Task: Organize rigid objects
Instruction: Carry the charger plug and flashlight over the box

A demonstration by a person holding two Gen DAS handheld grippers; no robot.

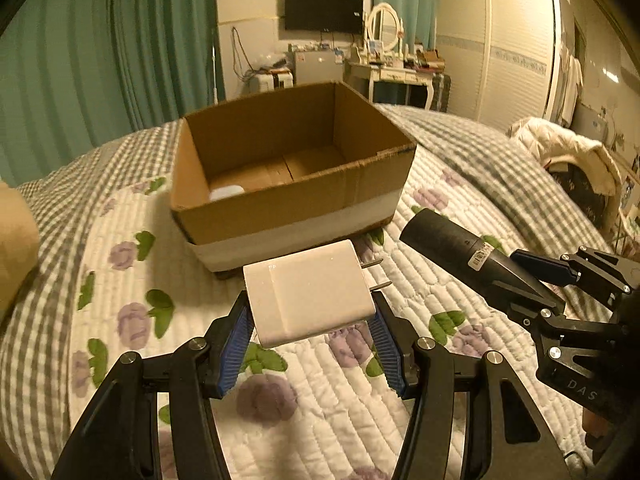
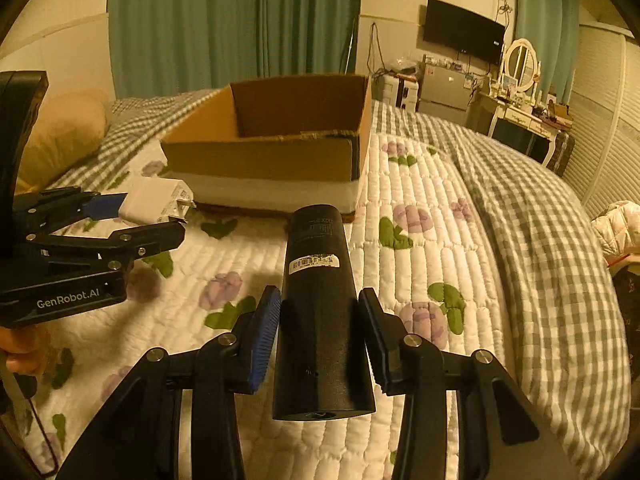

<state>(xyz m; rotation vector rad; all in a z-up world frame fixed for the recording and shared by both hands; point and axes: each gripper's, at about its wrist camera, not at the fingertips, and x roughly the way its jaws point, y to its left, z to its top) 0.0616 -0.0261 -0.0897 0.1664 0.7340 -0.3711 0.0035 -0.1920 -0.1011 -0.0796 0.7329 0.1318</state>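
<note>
Left gripper (image 1: 311,320) and right gripper (image 2: 320,320) both clamped, seemingly angled downward.

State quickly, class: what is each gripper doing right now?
Left gripper: closed on the white charger.
Right gripper: closed on the black cylinder.

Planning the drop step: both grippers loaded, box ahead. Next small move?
Probably carry both forward over the cardboard box. The left gripper clamps a white charger, the right gripper a black cylinder; both sit short of the box's near wall, above the quilt.
</note>
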